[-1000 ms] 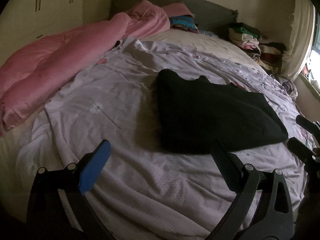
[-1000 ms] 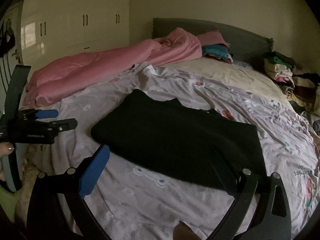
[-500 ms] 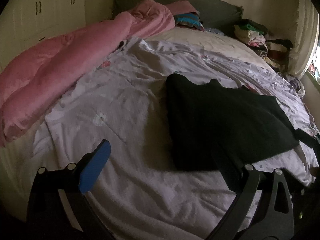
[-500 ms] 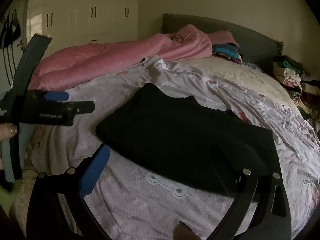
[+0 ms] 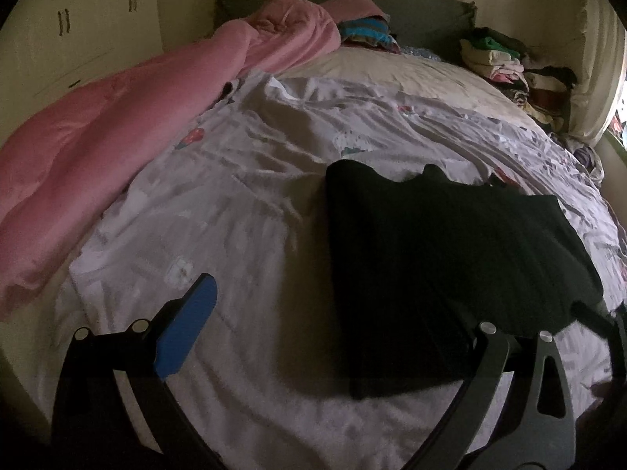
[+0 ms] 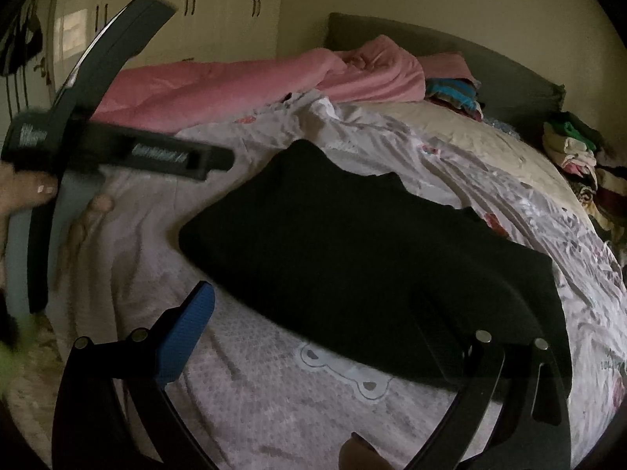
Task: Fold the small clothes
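Note:
A black garment (image 5: 431,254) lies flat on the pale patterned sheet (image 5: 243,235), folded into a rough rectangle. My left gripper (image 5: 321,325) is open just short of its near left part, with the blue pad (image 5: 188,325) over bare sheet and the dark finger over the cloth. My right gripper (image 6: 313,333) is open too, low over the near edge of the black garment (image 6: 372,254). In the right wrist view the left gripper (image 6: 211,160) comes in from the left, held by a hand (image 6: 23,192). A dark finger of the right gripper (image 5: 591,315) shows at the garment's right corner.
A pink duvet (image 5: 117,149) is bunched along the bed's left side. Folded clothes (image 5: 497,58) are stacked at the back right, and striped clothes (image 5: 364,33) lie by the grey headboard (image 5: 423,11). Cream wardrobe doors (image 6: 219,11) stand behind.
Both grippers have moved in closer to the black garment and it fills more of each view. The left gripper has swung in from the left toward the garment. Both stay open.

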The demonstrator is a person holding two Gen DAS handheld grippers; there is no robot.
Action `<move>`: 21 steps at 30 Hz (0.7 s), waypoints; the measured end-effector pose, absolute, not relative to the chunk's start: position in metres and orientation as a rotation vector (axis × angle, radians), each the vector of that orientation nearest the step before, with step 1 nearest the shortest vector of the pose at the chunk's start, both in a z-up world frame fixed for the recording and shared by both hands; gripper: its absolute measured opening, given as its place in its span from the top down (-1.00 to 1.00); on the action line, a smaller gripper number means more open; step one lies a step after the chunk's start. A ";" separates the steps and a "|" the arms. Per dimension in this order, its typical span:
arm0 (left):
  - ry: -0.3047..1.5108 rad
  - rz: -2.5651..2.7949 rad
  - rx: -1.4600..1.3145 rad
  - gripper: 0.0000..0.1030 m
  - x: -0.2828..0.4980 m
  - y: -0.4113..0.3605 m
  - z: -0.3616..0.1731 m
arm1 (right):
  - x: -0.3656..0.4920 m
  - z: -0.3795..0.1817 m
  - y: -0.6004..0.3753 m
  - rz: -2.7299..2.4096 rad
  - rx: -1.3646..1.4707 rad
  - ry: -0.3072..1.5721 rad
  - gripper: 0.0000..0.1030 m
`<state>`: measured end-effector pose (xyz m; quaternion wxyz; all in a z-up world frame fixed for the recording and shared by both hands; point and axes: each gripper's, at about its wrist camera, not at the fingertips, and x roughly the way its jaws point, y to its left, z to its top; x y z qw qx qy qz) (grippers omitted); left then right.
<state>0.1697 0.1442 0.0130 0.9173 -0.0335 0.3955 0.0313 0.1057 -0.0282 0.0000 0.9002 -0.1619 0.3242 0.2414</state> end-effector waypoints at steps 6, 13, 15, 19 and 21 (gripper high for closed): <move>0.826 0.067 -0.085 -0.81 0.193 0.148 0.009 | 0.109 -0.017 -0.006 0.500 -0.415 0.674 -0.91; 0.816 0.088 -0.053 -0.81 0.210 0.148 0.004 | 0.116 -0.039 0.019 0.477 -0.529 0.675 -0.91; 0.821 0.085 -0.053 -0.81 0.213 0.149 0.001 | 0.118 -0.044 0.024 0.472 -0.549 0.676 -0.91; 0.826 0.089 -0.049 -0.81 0.218 0.152 -0.003 | 0.121 -0.055 0.035 0.459 -0.602 0.677 -0.91; 0.829 0.091 -0.056 -0.81 0.221 0.155 -0.005 | 0.124 -0.059 0.040 0.448 -0.627 0.676 -0.91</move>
